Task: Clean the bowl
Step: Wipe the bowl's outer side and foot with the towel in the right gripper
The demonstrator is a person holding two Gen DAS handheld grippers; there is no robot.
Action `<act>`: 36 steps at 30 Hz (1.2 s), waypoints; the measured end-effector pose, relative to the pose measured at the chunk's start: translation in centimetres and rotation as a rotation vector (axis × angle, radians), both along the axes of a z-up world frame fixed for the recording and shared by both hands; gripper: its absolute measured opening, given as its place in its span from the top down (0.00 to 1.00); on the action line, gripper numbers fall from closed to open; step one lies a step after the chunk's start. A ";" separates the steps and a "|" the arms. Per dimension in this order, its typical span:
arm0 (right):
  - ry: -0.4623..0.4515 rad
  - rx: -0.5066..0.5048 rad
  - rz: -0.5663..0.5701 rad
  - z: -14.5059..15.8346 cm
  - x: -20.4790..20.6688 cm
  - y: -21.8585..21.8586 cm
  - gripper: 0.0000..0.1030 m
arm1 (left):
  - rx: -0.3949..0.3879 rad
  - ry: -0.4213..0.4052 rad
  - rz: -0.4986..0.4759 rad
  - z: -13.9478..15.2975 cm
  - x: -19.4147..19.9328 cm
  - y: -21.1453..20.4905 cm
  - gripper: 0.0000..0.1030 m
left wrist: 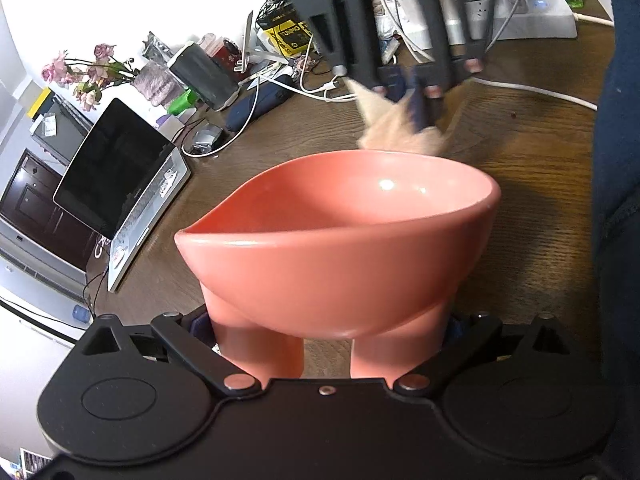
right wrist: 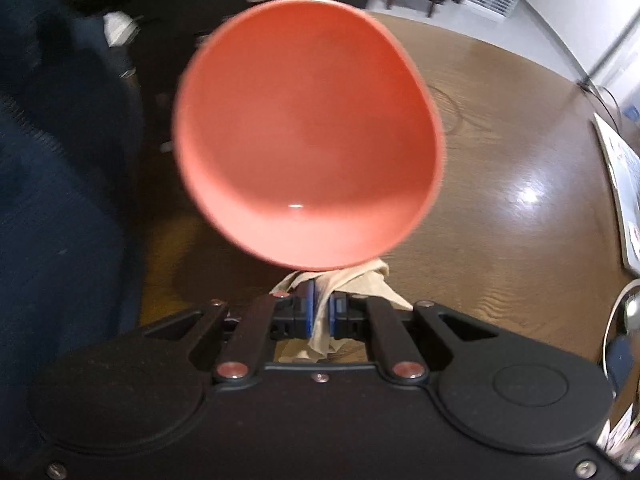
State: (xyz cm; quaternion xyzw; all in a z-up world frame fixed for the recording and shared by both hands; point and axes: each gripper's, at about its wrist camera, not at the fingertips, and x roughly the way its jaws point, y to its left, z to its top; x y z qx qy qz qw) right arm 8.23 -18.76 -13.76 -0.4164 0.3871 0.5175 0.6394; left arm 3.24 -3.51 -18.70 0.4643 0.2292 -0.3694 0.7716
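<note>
Nearest my left lens sits my left tool (left wrist: 328, 344), its two fingers spread wide around the footed base of the one pink bowl (left wrist: 340, 236). Both pink legs of that base stand between the fingers, which press them from either side. I hold the bowl clear above the bench (left wrist: 520, 152), its mouth tilted toward my other hand.

From the right wrist, the bowl's (right wrist: 308, 140) open inside faces me, bare and glossy, with a single light glint low on the wall. Its lower rim hangs just above my right tool (right wrist: 322, 312).

My right tool (left wrist: 416, 100) is pressed nearly together, its blue pads pinching one beige cloth (right wrist: 348, 284). Folds of the cloth (left wrist: 396, 128) stick out past the fingertips, just beyond the bowl's far rim; whether they touch it I cannot tell, since that part is blurred.

Brown wooden bench (right wrist: 512, 160) lies open and bare on the bowl's right side in the right view. Its far edge in the left view is crowded: one open laptop (left wrist: 120, 184), one bunch of pink flowers (left wrist: 84, 76), a white power strip (left wrist: 536, 20) and tangled white cables (left wrist: 540, 94). A dark blue sleeve (left wrist: 620, 200) borders the near side.
</note>
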 end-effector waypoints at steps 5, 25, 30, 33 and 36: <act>-0.010 -0.037 0.127 0.4 -2.5 0.7 0.92 | 0.005 -0.003 -0.008 0.1 0.0 -0.1 0.04; -0.037 0.082 0.356 6.2 -5.8 4.8 0.92 | 0.004 -0.038 0.002 0.3 0.1 0.1 0.04; -0.069 0.120 0.322 7.6 -4.0 6.1 0.92 | 0.013 -0.047 -0.007 0.3 -0.1 0.0 0.04; -0.087 0.137 0.297 8.3 -2.8 6.8 0.92 | 0.017 -0.053 -0.009 0.3 -0.2 0.1 0.04; -0.106 0.155 0.273 9.0 -1.6 7.5 0.92 | 0.020 -0.058 -0.014 0.3 -0.3 0.0 0.04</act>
